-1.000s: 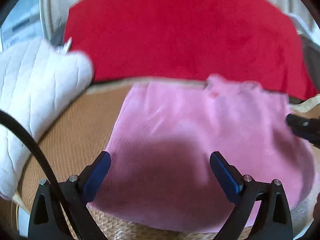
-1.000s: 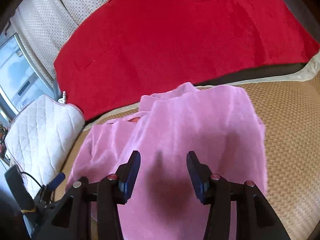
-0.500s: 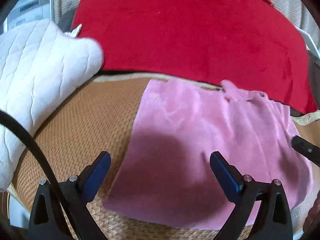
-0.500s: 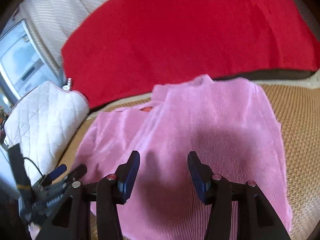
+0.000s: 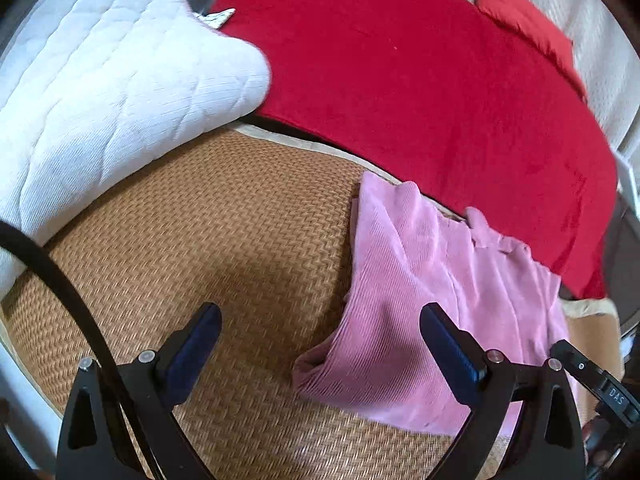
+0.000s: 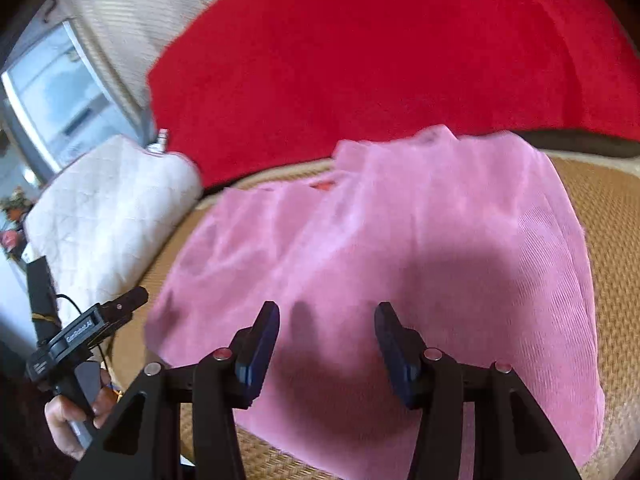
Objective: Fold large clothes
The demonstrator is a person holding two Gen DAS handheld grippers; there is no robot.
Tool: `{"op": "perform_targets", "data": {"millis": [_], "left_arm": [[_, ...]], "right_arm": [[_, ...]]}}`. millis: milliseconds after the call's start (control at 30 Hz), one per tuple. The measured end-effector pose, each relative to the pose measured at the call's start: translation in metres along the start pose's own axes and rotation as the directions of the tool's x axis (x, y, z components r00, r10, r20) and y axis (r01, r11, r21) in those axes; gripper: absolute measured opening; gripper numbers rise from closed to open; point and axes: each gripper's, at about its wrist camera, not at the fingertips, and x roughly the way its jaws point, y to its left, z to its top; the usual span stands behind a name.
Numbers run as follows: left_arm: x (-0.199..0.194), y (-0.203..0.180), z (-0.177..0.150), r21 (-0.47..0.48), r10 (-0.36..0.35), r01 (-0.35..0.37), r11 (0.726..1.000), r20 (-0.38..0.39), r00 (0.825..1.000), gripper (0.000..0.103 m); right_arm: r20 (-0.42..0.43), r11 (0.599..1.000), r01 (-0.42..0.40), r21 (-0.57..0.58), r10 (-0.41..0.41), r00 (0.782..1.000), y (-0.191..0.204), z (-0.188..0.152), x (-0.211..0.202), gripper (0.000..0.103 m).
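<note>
A pink ribbed garment [image 5: 432,300] lies folded on a woven straw mat [image 5: 200,240]; it also shows in the right wrist view [image 6: 400,240]. My left gripper [image 5: 320,344] is open and empty, held above the mat at the garment's left edge. My right gripper [image 6: 326,336] is open and empty, just above the garment's near edge. The left gripper's body [image 6: 88,328] shows at the left in the right wrist view.
A red blanket [image 5: 400,60] covers the bed behind the mat. A white quilted pillow [image 5: 100,80] lies at the mat's left. A window [image 6: 60,92] is at the far left.
The left gripper has swung to the left, so the garment now sits to its right. The right gripper has stayed over the garment and come slightly closer. Both stay open.
</note>
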Motion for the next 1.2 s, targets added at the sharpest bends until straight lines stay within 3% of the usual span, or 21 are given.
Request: {"op": "perform_targets", "data": {"millis": [133, 167, 200, 333, 433, 533, 600, 700, 833, 900, 967, 1033, 1200], "left_arm": [[-0.005, 0.009, -0.011, -0.036, -0.041, 0.04, 0.999, -0.011, 0.999, 0.099], [-0.005, 0.01, -0.015, -0.052, -0.062, 0.061, 0.997, -0.016, 0.998, 0.099], [-0.007, 0.01, -0.019, -0.062, -0.08, 0.078, 0.995, -0.017, 0.997, 0.099], [-0.006, 0.004, -0.039, -0.074, -0.107, 0.105, 0.992, -0.018, 0.994, 0.089], [0.002, -0.004, -0.05, -0.095, -0.145, 0.139, 0.986, -0.059, 0.988, 0.089], [0.02, -0.007, -0.055, -0.157, -0.177, 0.159, 0.975, -0.112, 0.978, 0.09], [0.021, -0.013, -0.056, -0.165, -0.185, 0.171, 0.971, -0.076, 0.98, 0.091], [0.041, -0.02, -0.049, -0.204, -0.259, 0.238, 0.95, -0.08, 0.963, 0.091], [0.054, -0.031, -0.043, -0.203, -0.275, 0.265, 0.943, -0.022, 0.961, 0.091], [0.062, -0.036, -0.042, -0.205, -0.286, 0.281, 0.938, 0.005, 0.958, 0.086], [0.069, -0.04, -0.04, -0.183, -0.272, 0.267, 0.946, -0.003, 0.962, 0.058], [0.08, -0.046, -0.04, -0.171, -0.285, 0.279, 0.945, -0.013, 0.958, 0.049], [0.093, -0.056, -0.038, -0.143, -0.29, 0.287, 0.947, 0.003, 0.957, 0.051]], "right_arm": [[-0.005, 0.998, -0.044, -0.044, 0.044, 0.999, 0.018, -0.004, 0.007, 0.052], [-0.007, 0.998, -0.037, -0.058, 0.036, 0.999, 0.024, -0.005, 0.012, 0.05], [-0.008, 0.997, -0.033, -0.064, 0.033, 0.999, 0.027, -0.005, 0.016, 0.038], [-0.022, 0.998, -0.01, -0.068, 0.008, 1.0, 0.032, -0.009, 0.034, 0.035], [-0.083, 0.998, 0.035, -0.058, -0.039, 0.996, 0.023, -0.016, 0.048, 0.03], [-0.085, 0.993, 0.063, -0.098, -0.071, 0.994, 0.025, -0.018, 0.05, 0.023], [-0.095, 0.994, 0.051, -0.101, -0.061, 0.994, 0.021, -0.019, 0.05, 0.021], [-0.098, 0.992, 0.012, -0.127, -0.024, 0.995, 0.016, -0.019, 0.051, 0.02], [-0.11, 0.995, -0.04, -0.092, 0.03, 0.993, 0.008, -0.021, 0.05, 0.021], [-0.117, 0.995, -0.075, -0.062, 0.067, 0.991, 0.002, -0.02, 0.049, 0.02], [-0.123, 0.994, -0.106, -0.026, 0.102, 0.987, -0.004, -0.019, 0.049, 0.019], [-0.125, 0.992, -0.127, 0.002, 0.126, 0.984, -0.01, -0.018, 0.05, 0.014], [-0.12, 0.98, -0.184, 0.071, 0.192, 0.974, -0.019, -0.016, 0.048, 0.011]]}}
